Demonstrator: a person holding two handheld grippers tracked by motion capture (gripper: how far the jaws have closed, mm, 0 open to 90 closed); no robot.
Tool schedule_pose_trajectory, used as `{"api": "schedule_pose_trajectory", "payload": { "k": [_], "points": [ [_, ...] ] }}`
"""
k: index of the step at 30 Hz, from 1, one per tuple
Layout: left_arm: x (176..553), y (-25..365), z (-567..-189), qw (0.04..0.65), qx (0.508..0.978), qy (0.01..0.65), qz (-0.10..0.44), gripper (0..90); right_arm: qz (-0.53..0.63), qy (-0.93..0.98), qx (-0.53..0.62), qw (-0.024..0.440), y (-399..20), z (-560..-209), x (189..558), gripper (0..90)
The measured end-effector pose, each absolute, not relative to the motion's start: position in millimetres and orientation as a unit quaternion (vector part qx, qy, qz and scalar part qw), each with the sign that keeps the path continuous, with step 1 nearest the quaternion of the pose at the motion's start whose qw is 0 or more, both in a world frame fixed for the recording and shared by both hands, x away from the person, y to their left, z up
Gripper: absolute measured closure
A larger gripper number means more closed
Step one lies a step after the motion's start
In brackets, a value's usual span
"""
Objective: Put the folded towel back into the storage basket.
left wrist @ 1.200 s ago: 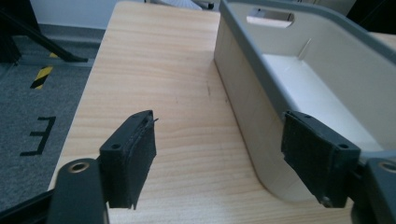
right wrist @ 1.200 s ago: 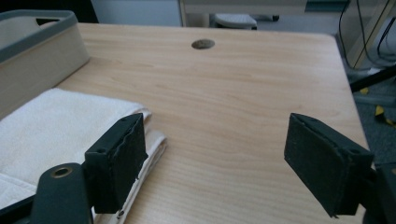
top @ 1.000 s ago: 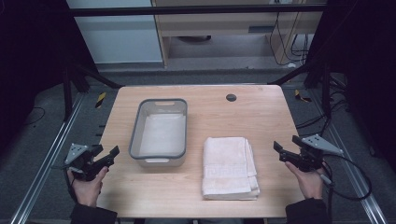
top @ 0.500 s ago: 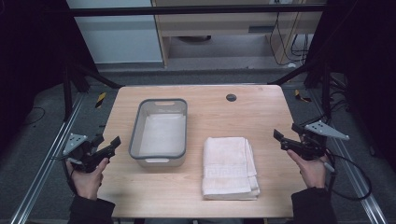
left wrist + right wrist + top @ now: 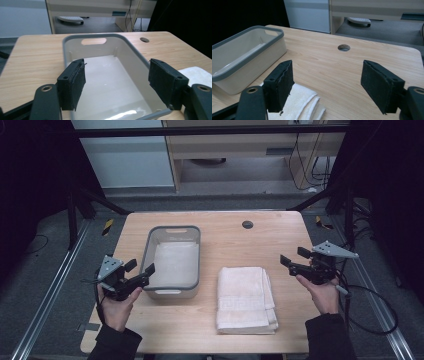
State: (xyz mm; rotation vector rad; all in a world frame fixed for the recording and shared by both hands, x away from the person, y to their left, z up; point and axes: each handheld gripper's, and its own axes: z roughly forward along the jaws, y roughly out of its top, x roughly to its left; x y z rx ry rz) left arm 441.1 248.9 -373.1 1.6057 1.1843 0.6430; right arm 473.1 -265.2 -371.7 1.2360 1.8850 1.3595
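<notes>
Towel (image 5: pixel 246 298), folded, on table (image 5: pixel 230 237) right of grey basin (image 5: pixel 172 261), seen from high view; left gripper (image 5: pixel 142 273) at basin's corner, right gripper (image 5: pixel 292 259) beside towel. Left gripper view: jaws apart, empty, over basin (image 5: pixel 105 75). Right gripper view: jaws just closing a little, yet apart, empty, above towel (image 5: pixel 302 103).

A lab test rig: dark framed enclosure, wooden table (image 5: pixel 215 330) at center, cables (image 5: pixel 320 155) upper right, bare cabinets behind.

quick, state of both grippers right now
left gripper: open, nothing between its jaws, at the bin.
right gripper: open, holding nothing, jaws just been closing a little, beside the folded towel.
</notes>
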Motion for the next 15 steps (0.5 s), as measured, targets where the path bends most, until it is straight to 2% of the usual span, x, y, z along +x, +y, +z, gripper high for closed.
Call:
{"api": "schedule_pose_trajectory", "payload": {
  "k": [15],
  "points": [
    [437,180,-373,0.479,0.693,0.461,0.277,22.0,0.498,0.710,0.442,0.227,-251,-372,481,27.2]
  ]
}}
